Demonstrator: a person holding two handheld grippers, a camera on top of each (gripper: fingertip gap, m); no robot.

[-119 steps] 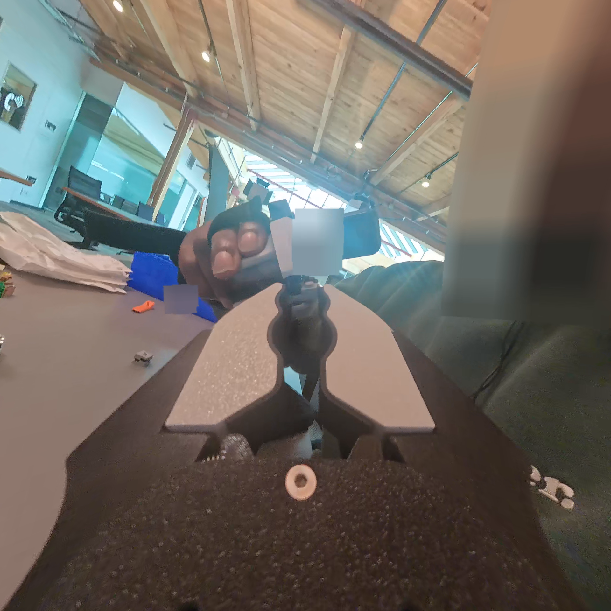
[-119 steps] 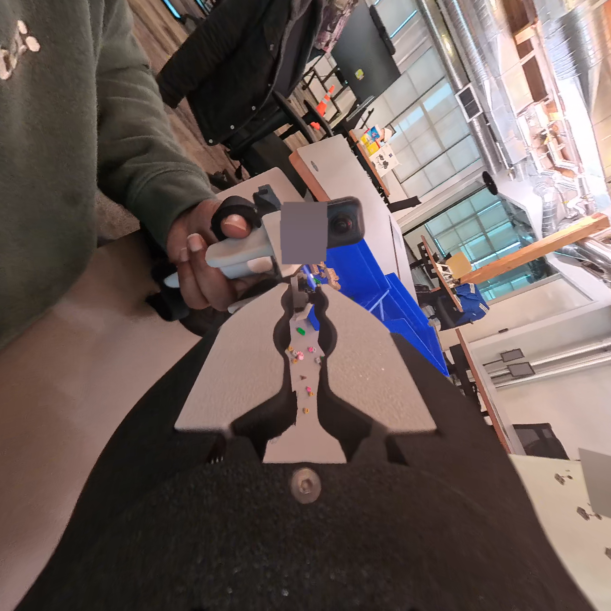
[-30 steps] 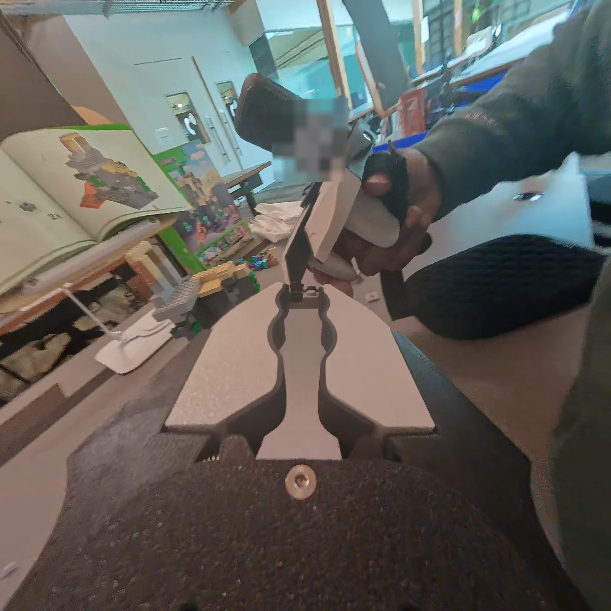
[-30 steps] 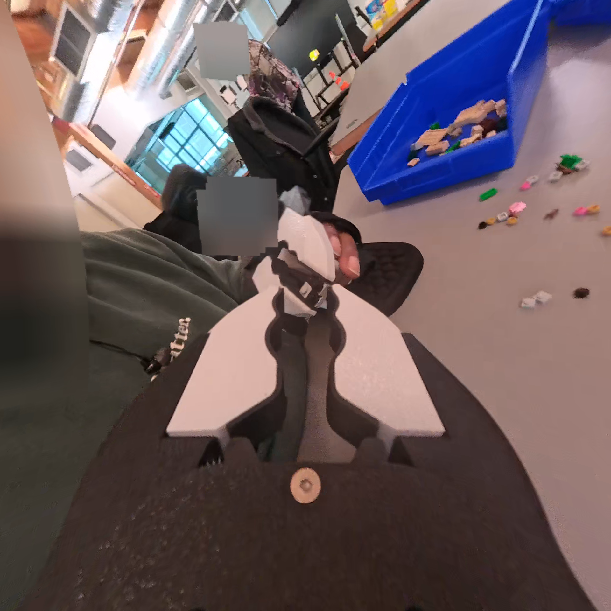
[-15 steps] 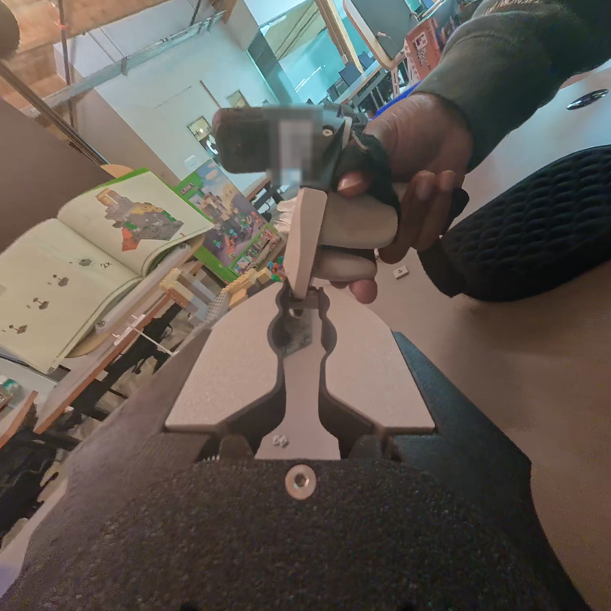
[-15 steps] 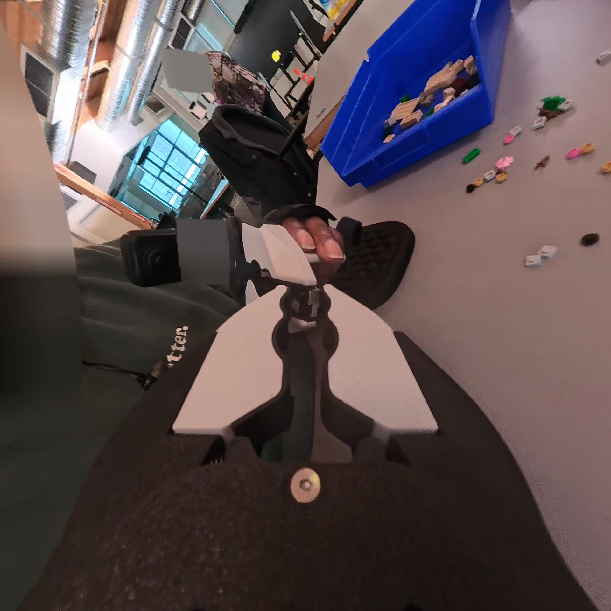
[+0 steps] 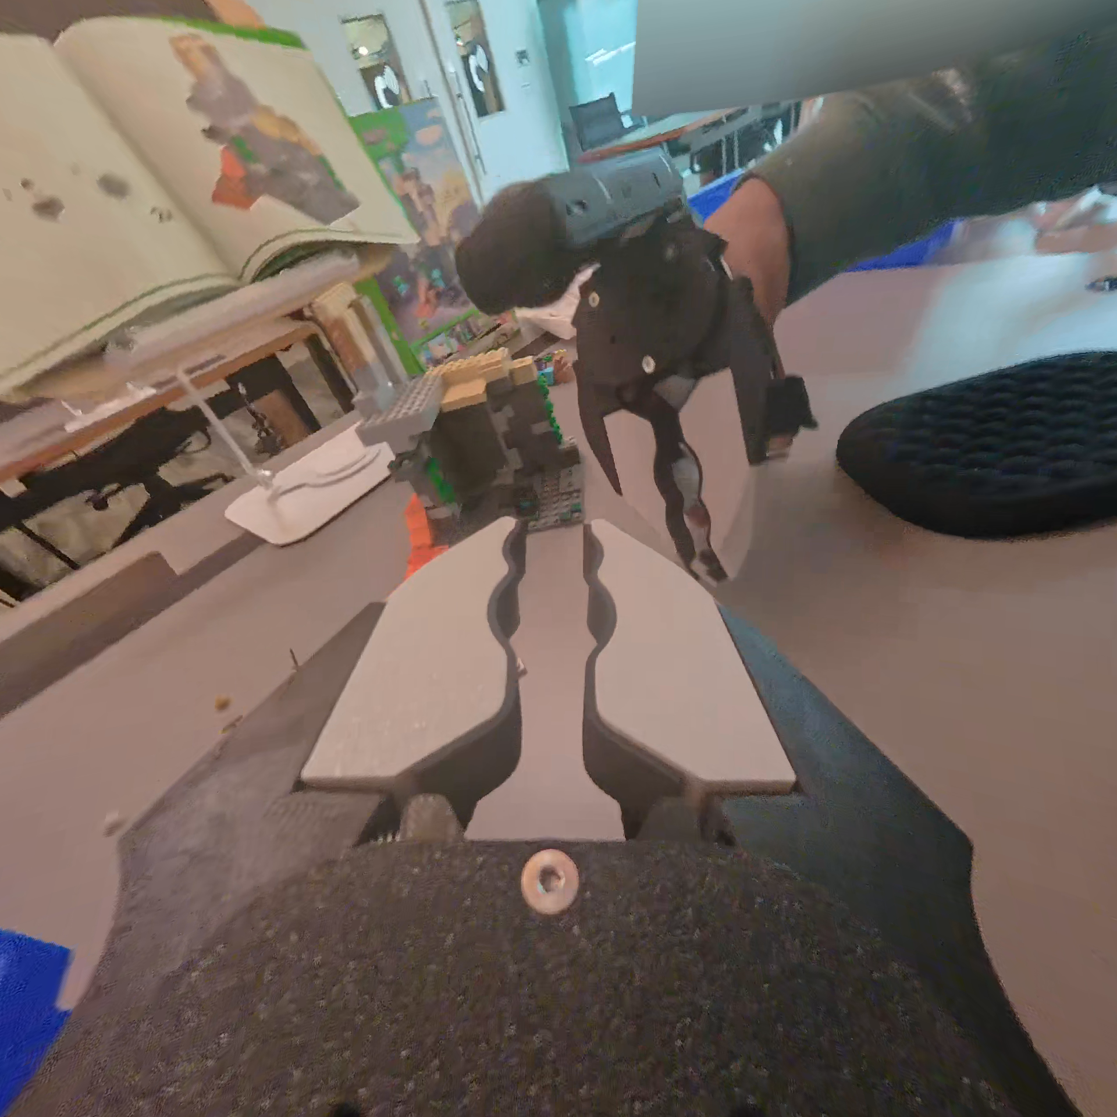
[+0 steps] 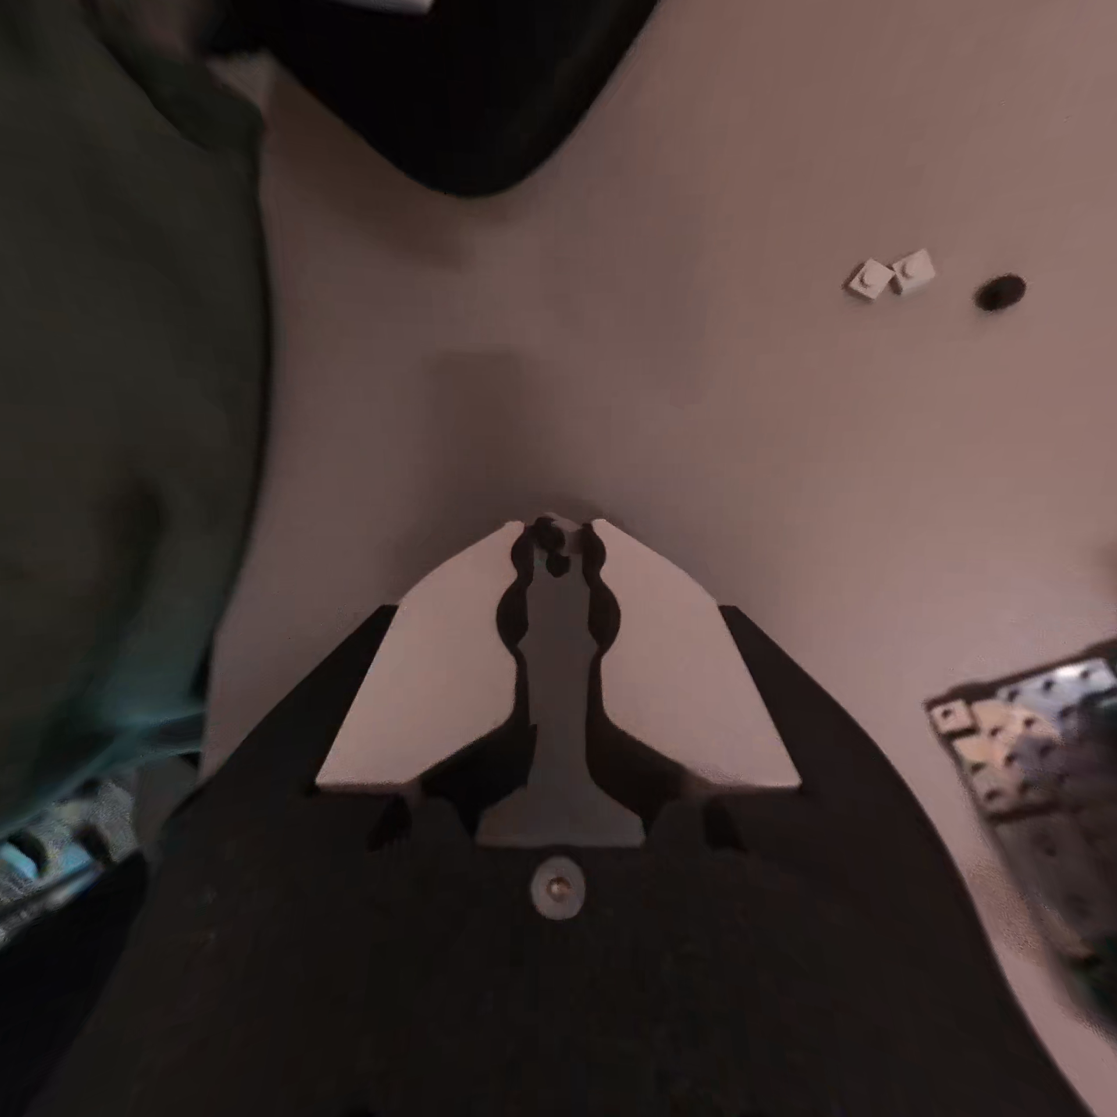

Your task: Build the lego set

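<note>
In the left wrist view my left gripper (image 7: 553,529) is slightly open and empty, low over the grey table. The partly built lego model (image 7: 483,435), grey, tan and green, stands just beyond its tips. My right gripper (image 7: 704,565) hangs to the right of the model and points down at the table. In the right wrist view the right gripper (image 8: 556,535) is shut on a small grey and dark lego piece (image 8: 550,544) close above the table. The model's studded top (image 8: 1027,743) shows at the right edge.
An open instruction book (image 7: 151,151) stands on a white stand (image 7: 302,495) at the left. A black mesh pad (image 7: 997,447) lies at the right. Two small light grey pieces (image 8: 891,280) and a dark round piece (image 8: 1000,292) lie on the table. A green sleeve (image 8: 121,362) fills the left. The partly built lego model (image 7: 483,435) is about 20 centimetres from my right fingertips.
The two grippers were tip to tip on the small piece in the air. They have parted: the left let go and lowered toward the model, and the right swung down to the table with the piece.
</note>
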